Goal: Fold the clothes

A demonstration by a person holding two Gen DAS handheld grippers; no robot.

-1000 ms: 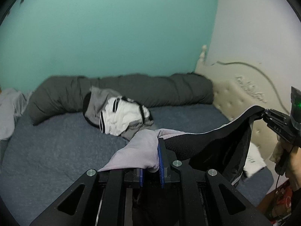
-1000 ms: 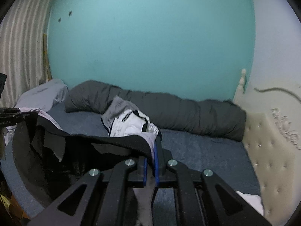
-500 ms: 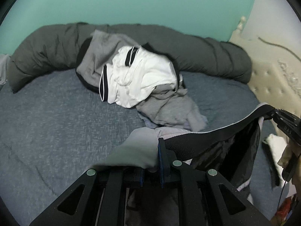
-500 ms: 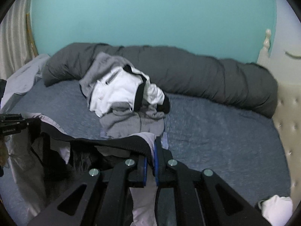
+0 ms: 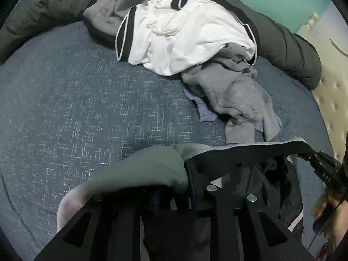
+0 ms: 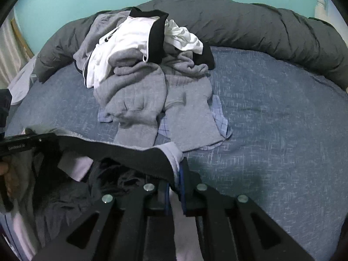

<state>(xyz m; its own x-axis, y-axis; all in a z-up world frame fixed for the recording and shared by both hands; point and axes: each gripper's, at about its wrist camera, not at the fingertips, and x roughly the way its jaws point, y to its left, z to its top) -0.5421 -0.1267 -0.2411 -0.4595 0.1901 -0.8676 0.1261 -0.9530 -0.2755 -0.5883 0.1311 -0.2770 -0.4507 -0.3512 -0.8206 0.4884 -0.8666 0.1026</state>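
A dark garment (image 5: 250,154) with a pale lining hangs stretched by its black band between my two grippers, low over the blue bed (image 5: 76,108). My left gripper (image 5: 174,174) has its jaws opening; pale cloth is still draped over one finger and lies between the pads, which stand apart. My right gripper (image 6: 176,174) is starting to open, but its pads still pinch the garment's (image 6: 121,154) corner. Each gripper shows in the other's view: the right gripper (image 5: 322,167) at the right edge, the left gripper (image 6: 21,145) at the left edge.
A pile of clothes (image 6: 141,76), white, black and grey, lies on the bed beyond the garment. A rolled dark duvet (image 6: 261,21) runs along the turquoise wall. A cream tufted headboard (image 5: 332,100) bounds the right side. A person's hand (image 5: 332,213) holds the right gripper.
Both grippers have dropped toward the bed and tipped downward, carrying the garment with them. The left gripper's pads now stand wider apart than before.
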